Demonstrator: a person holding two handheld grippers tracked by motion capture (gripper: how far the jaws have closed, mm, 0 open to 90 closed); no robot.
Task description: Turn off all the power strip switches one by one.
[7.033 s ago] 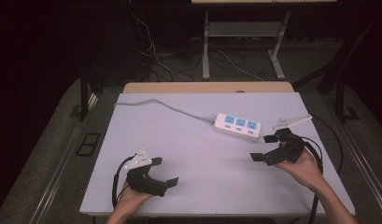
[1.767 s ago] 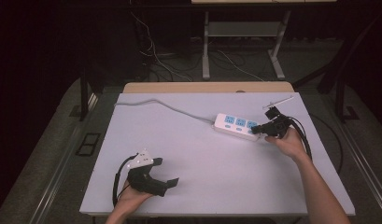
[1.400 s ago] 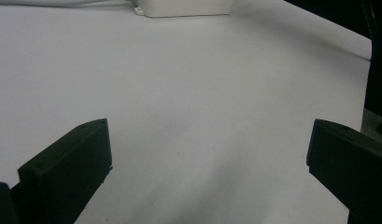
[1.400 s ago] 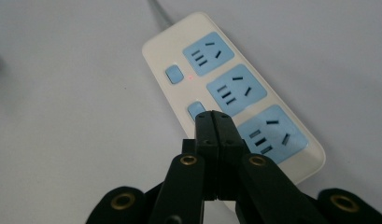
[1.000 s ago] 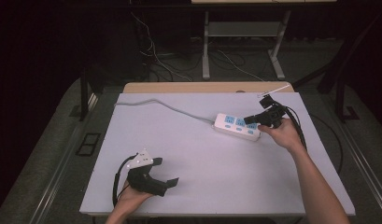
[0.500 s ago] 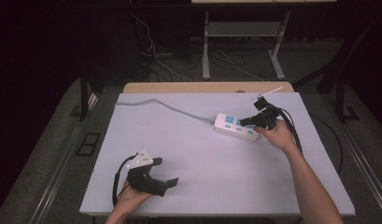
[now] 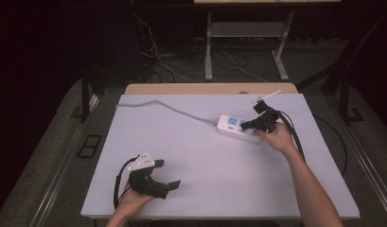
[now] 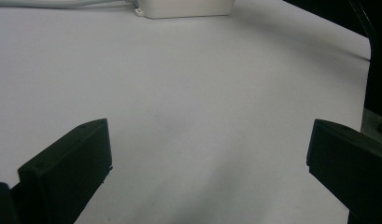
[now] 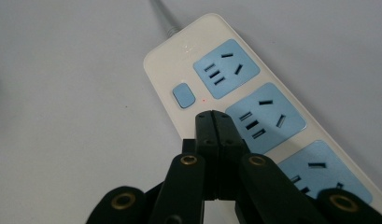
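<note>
White power strip (image 9: 235,88) diagonal, cable-end upper-left

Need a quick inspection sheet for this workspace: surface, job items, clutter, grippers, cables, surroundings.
Surface: white table, flat, mostly bare.
Job's things: white power strip with blue sockets and a blue switch, lying flat at the table's far right.
Clutter: nothing seen.
Grippers: right gripper jaws shut, tip over the strip beside the switch; left gripper open, resting near the front edge.
Cables: strip's grey cord runs to the far left corner; black gripper cable trails right.
Surroundings: dark floor, loose wires, table legs behind.
</note>
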